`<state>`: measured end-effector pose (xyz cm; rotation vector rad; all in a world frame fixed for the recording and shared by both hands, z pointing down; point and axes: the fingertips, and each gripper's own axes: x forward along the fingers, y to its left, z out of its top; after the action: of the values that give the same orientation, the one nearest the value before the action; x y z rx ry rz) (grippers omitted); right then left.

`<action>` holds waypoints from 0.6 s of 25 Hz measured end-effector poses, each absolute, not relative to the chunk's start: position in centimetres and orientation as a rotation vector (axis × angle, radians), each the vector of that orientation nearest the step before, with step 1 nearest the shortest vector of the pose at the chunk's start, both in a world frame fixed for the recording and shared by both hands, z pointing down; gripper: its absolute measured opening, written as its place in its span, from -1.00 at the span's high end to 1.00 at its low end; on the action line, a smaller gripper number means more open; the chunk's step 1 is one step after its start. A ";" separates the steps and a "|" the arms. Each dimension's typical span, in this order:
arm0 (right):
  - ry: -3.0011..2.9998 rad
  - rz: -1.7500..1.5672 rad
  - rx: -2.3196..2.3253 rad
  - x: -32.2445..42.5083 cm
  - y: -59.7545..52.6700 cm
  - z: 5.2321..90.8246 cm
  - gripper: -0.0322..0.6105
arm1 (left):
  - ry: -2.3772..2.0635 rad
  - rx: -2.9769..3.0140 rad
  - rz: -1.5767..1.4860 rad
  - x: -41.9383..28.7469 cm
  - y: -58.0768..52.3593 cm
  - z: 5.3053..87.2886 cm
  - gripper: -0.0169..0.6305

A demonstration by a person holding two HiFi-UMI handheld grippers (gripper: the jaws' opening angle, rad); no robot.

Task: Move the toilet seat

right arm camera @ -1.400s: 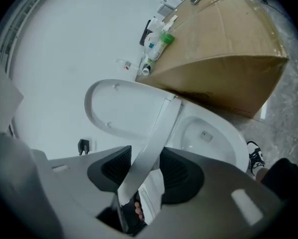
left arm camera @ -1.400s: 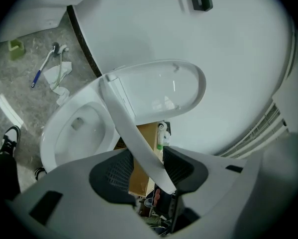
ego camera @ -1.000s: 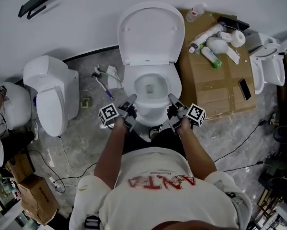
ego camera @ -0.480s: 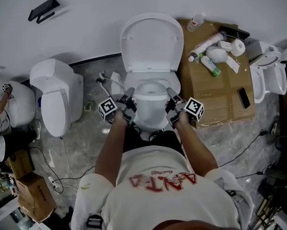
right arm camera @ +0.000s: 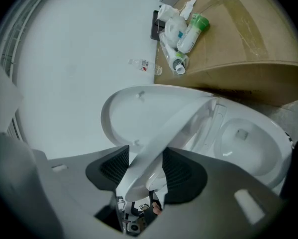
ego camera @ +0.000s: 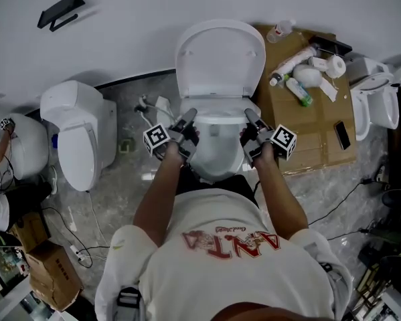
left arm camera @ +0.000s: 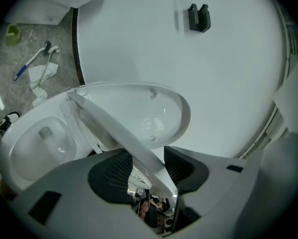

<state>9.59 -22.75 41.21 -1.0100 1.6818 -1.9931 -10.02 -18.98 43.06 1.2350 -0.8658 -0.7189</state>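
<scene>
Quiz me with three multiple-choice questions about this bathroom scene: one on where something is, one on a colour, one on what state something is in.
1. Where does the phone lie?
A) on the cardboard box
B) on the floor
C) on a shelf

2. What colour is the holder on the wall?
A) white
B) green
C) black

3. How does the toilet seat sit?
A) lying flat
B) tilted partway up
C) fully upright

Answers:
1 A, the phone rests on the box's flat top.
2 C, it shows dark against the pale wall.
3 B, the left gripper view shows the seat slanting above the bowl, short of the raised lid.
</scene>
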 end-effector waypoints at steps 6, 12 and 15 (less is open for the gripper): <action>1.662 -1.925 -0.988 8.9 -25.7 40.0 0.24 | -0.820 1.266 -0.736 -10.6 -21.8 42.0 0.34; 1.642 -1.883 -0.980 8.5 -28.4 39.4 0.23 | -0.790 1.278 -0.754 -11.1 -24.6 40.8 0.31; 1.639 -1.865 -0.982 8.2 -29.6 39.2 0.22 | -0.775 1.270 -0.773 -11.4 -25.6 40.5 0.31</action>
<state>8.24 -29.65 39.19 -0.9821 1.6393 -1.8650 -11.41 -25.63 40.53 1.2703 -0.7752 -0.7732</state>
